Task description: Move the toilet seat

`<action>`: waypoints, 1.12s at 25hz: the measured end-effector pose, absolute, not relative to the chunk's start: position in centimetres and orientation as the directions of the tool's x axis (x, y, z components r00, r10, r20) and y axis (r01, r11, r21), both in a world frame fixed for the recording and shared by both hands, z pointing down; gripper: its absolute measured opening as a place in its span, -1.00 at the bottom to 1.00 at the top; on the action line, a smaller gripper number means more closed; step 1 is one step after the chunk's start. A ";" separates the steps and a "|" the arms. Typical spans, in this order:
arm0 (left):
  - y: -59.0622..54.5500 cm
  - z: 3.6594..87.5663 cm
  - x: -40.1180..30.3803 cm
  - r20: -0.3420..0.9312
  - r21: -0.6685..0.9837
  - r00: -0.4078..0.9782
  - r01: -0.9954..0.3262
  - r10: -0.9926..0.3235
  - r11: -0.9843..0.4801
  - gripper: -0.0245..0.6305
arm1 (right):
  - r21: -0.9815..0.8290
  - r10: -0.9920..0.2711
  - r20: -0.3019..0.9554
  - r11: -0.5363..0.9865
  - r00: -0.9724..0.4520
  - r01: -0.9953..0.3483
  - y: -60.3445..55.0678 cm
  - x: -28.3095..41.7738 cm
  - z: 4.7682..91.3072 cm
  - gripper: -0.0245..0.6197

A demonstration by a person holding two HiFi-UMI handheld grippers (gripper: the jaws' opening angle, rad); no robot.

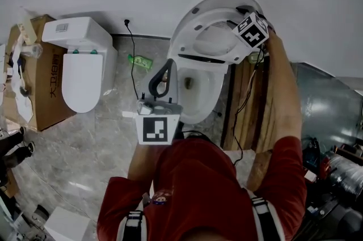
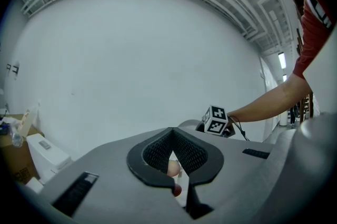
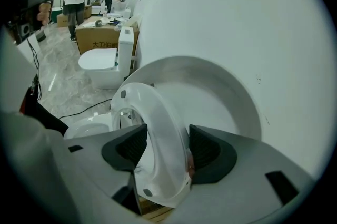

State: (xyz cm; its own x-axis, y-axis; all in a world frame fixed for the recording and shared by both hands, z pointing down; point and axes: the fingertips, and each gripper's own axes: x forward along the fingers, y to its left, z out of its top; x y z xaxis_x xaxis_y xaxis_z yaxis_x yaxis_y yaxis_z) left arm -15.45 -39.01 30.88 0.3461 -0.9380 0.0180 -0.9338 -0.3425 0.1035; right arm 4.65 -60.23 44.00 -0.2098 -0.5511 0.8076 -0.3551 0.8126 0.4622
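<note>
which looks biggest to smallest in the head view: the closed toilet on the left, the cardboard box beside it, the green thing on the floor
1. closed toilet
2. cardboard box, close; the toilet hides part, so unsure
3. green thing, far smallest

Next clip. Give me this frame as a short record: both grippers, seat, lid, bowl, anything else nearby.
right gripper: jaws closed on the toilet seat's rim
toilet seat: raised off the bowl, tilted, not against the lid
lid: upright at the wall
bowl: uncovered
left gripper: jaws together, holding nothing, near the bowl's front
second toilet: lid down, beside a cardboard box
</note>
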 end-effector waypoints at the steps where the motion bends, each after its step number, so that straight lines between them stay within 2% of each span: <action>1: -38.8 30.8 -15.4 0.017 0.103 0.345 -0.934 -0.939 -0.341 -0.90 | 0.462 -0.551 0.807 0.813 -0.212 -0.354 -59.9 4.6 44.0 -0.17; 8: -36.8 30.1 -14.9 0.007 0.086 0.343 -0.936 -0.939 -0.341 -0.90 | 0.448 -0.553 0.796 0.812 -0.245 -0.375 -57.7 4.6 43.2 -0.18; 11: -35.8 29.4 -14.7 -0.007 0.083 0.335 -0.939 -0.942 -0.335 -0.90 | 0.441 -0.553 0.792 0.811 -0.257 -0.385 -56.5 4.7 42.7 -0.30; 28: -30.8 27.6 -12.0 -0.039 0.030 0.326 -0.945 -0.945 -0.327 -0.90 | 0.366 -0.442 0.841 0.889 -0.310 -0.274 -48.5 4.1 43.5 -0.32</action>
